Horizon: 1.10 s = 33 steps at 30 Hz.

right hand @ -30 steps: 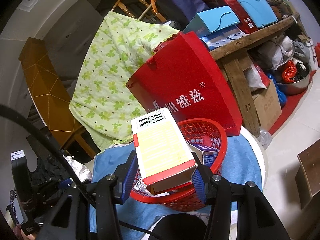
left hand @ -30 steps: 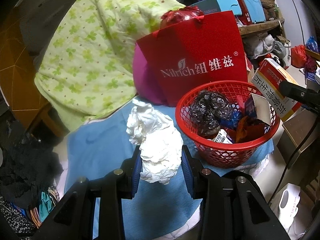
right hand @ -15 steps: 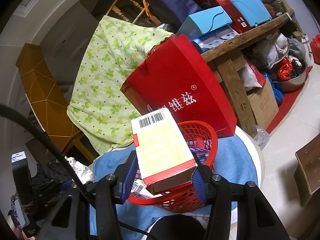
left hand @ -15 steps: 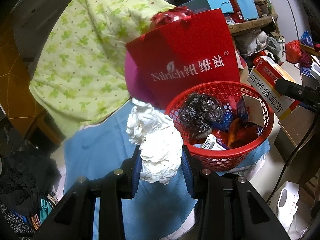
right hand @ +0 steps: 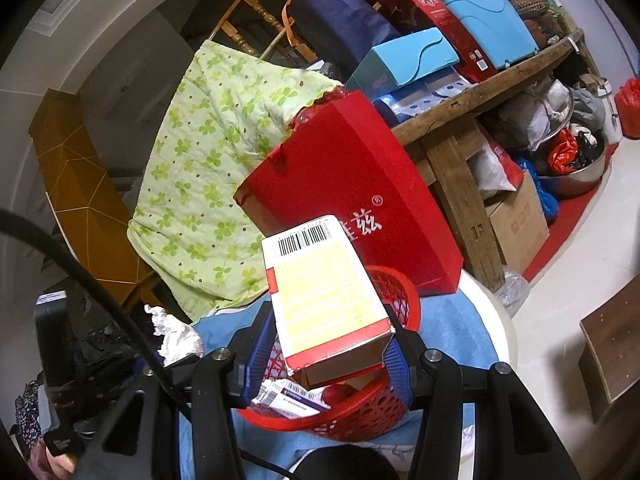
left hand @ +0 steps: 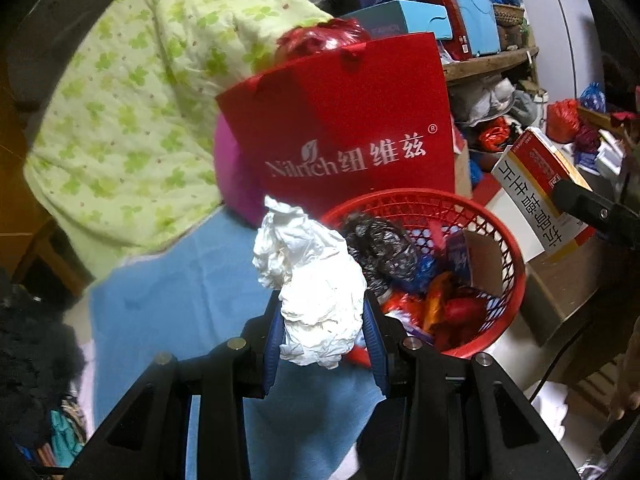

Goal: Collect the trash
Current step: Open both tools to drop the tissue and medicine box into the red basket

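Observation:
My left gripper [left hand: 323, 334] is shut on a crumpled white paper wad [left hand: 316, 280], held just left of the red mesh basket [left hand: 508, 296]. The basket holds several wrappers and a black crumpled bag [left hand: 380, 246]. My right gripper [right hand: 326, 354] is shut on a yellow, white and red carton [right hand: 324, 292] with a barcode, held over the basket [right hand: 360, 412]. The carton also shows in the left wrist view [left hand: 540, 196], at the right above the basket. The paper wad shows at the left of the right wrist view [right hand: 176, 336].
The basket stands on a blue cloth [left hand: 172, 292] over a round white table [right hand: 496, 328]. A red gift bag [left hand: 348, 128] stands right behind the basket. A green flowered quilt [left hand: 132, 100] lies to the left. A cluttered wooden shelf [right hand: 500, 76] and a cardboard box [right hand: 520, 220] are on the right.
My left gripper has carried the paper wad closer to the basket's left rim. My right gripper has brought the carton lower over the basket.

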Available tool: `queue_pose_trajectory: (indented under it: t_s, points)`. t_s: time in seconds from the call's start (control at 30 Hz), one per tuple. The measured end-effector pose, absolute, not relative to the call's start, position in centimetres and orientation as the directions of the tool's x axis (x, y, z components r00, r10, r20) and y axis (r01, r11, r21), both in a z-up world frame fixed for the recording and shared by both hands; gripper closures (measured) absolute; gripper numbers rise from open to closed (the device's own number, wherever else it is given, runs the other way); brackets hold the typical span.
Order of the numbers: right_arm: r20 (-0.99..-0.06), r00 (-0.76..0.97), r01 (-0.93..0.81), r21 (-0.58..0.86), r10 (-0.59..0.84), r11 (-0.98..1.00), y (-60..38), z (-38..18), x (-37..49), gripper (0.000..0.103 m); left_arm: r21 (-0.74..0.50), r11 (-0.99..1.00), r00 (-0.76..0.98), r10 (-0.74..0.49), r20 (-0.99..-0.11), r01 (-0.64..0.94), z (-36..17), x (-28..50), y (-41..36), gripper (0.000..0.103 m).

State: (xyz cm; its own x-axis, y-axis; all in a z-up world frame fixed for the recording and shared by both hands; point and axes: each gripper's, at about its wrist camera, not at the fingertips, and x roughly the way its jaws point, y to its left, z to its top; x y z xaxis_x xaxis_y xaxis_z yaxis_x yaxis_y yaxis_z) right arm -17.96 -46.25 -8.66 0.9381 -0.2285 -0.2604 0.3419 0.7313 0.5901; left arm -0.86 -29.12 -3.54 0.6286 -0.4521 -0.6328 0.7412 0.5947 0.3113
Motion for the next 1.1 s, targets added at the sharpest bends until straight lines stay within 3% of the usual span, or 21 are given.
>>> queue_pose_trajectory:
  t_s: [0.4,0.6,0.83,1.1]
  points:
    - [-0.269,0.943,0.328,0.627,-0.198,0.707,-47.8,-9.0,-14.9,0.049,0.163,0.570,0.501,-0.506,-0.702,0.805,-4.8,2.0,-31.3,0.063]
    - [-0.287,0.939,0.339,0.674,-0.190,0.657,-48.9,-10.2,-13.1,0.049,0.139,0.553,0.480,-0.537,-0.693,0.821,-5.2,2.1,-32.0,0.062]
    - [-0.298,0.938,0.343,0.730,-0.177,0.591,-50.8,-11.4,-10.8,0.045,0.128,0.544,0.480,-0.575,-0.663,0.829,-4.9,2.1,-31.9,0.048]
    - [-0.308,0.940,0.333,0.729,-0.148,0.599,-49.7,-11.5,-9.6,0.045,0.112,0.562,0.488,-0.581,-0.652,0.819,-4.7,2.8,-30.7,0.048]
